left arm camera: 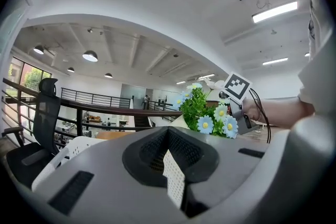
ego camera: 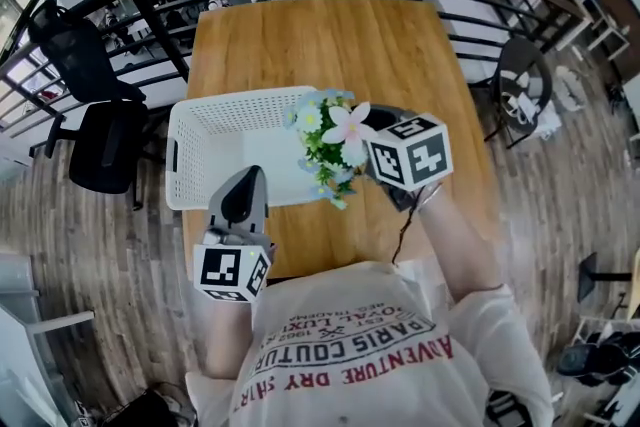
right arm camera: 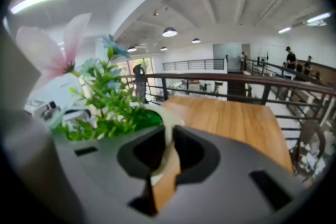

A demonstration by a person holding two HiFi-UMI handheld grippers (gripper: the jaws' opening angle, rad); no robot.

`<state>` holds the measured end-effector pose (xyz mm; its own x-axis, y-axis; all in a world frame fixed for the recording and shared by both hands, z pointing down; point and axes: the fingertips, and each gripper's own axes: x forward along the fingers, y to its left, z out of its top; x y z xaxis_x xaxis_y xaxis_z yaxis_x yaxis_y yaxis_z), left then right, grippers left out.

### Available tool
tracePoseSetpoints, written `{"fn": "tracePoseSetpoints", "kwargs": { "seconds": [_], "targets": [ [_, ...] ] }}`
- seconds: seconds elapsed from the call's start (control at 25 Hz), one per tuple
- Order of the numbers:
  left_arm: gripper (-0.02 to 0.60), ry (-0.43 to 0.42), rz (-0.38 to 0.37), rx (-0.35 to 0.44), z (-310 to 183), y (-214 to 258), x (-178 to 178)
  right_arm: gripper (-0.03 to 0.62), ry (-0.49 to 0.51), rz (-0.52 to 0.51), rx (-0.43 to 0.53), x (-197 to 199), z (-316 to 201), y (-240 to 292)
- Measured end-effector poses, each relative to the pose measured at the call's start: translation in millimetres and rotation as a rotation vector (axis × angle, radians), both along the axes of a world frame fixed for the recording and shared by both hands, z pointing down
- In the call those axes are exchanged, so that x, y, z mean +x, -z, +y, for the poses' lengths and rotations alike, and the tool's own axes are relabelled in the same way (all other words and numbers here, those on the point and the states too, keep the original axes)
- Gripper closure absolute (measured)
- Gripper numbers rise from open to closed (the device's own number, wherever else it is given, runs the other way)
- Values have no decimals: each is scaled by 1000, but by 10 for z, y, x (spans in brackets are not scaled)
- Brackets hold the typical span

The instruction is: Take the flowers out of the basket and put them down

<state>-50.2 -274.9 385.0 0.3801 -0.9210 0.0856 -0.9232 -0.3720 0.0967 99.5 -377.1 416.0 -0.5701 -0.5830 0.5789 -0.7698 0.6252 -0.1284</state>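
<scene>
Right tool (right arm camera: 167, 139) pinches flowers (ego camera: 330, 143) above basket (ego camera: 215, 103); left tool (left arm camera: 169, 165) narrowly spread, empty

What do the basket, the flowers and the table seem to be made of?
The basket: probably white plastic, matt; moulded walls with fine holes.
The flowers: likely artificial, fabric or plastic; even petals and leaves.
The table: wood or wood-look laminate; grain stripes.
</scene>
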Motion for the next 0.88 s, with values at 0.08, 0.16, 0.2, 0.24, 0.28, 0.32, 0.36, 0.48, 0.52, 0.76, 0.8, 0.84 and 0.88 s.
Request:
{"fn": "tracePoseSetpoints", "kwargs": {
  "seconds": [0.08, 0.16, 0.2, 0.24, 0.28, 0.32, 0.36, 0.48, 0.52, 0.76, 0.8, 0.84, 0.88],
  "targets": [
    [556, -5, -2, 2, 12, -7, 172, 520, -27, 12, -9, 266, -2, -72],
    [555, -6, -2, -1, 30, -24, 324, 520, -51, 22, -38, 503, 14, -241],
    [555, -6, -3, -5, 41, -38, 397, 520, -62, 28, -59, 614, 27, -356],
    [556, -6, -4, -9, 54, -56, 468, 520, -73, 33, -83, 721, 41, -488],
    [555, -5, -6, -14, 71, -78, 532, 520, -84, 40, -108, 825, 54, -635],
    [555, -2, -9, -20, 90, -105, 586, 520, -95, 48, -133, 924, 65, -790],
    [556, 3, -11, -26, 110, -136, 629, 520, -107, 56, -159, 1010, 74, -946],
    [556, 22, -18, -51, 173, -244, 702, 520, -135, 72, -242, 1187, 108, -1413],
    [555, 29, -20, -61, 195, -283, 721, 520, -141, 76, -270, 1228, 125, -1564],
    [555, 59, -25, -113, 273, -521, 819, 519, -166, 102, -414, 1415, 240, -2299],
    [555, 63, -26, -119, 274, -544, 822, 519, -165, 104, -429, 1418, 251, -2373],
    [556, 67, -27, -124, 274, -566, 824, 519, -162, 106, -442, 1415, 261, -2433],
    [556, 69, -28, -130, 272, -589, 825, 517, -157, 109, -453, 1409, 272, -2482]
  ]
}}
